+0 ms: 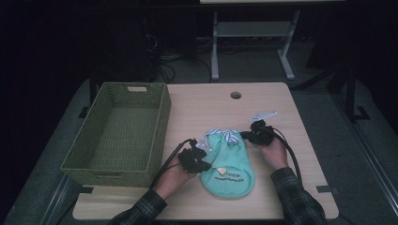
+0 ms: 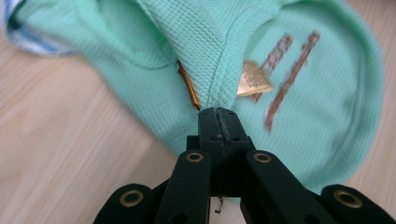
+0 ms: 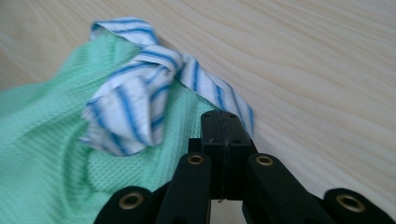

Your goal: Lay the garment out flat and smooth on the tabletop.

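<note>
A basket (image 1: 119, 133) sits on the worktop (image 1: 277, 101) at nine o'clock; a garment (image 1: 228, 164) lies at centre toward six, the left tool (image 1: 205, 165) touching its nine o'clock edge, the right tool (image 1: 245, 135) its one o'clock corner

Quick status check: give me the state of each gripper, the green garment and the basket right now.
left gripper: shut, pinching a raised fold of the garment.
right gripper: shut on the garment's edge by the striped trim.
green garment: on the table, bunched, printed side up, held at both sides.
woven basket: upright, open, nothing in it, at the table's left.
</note>
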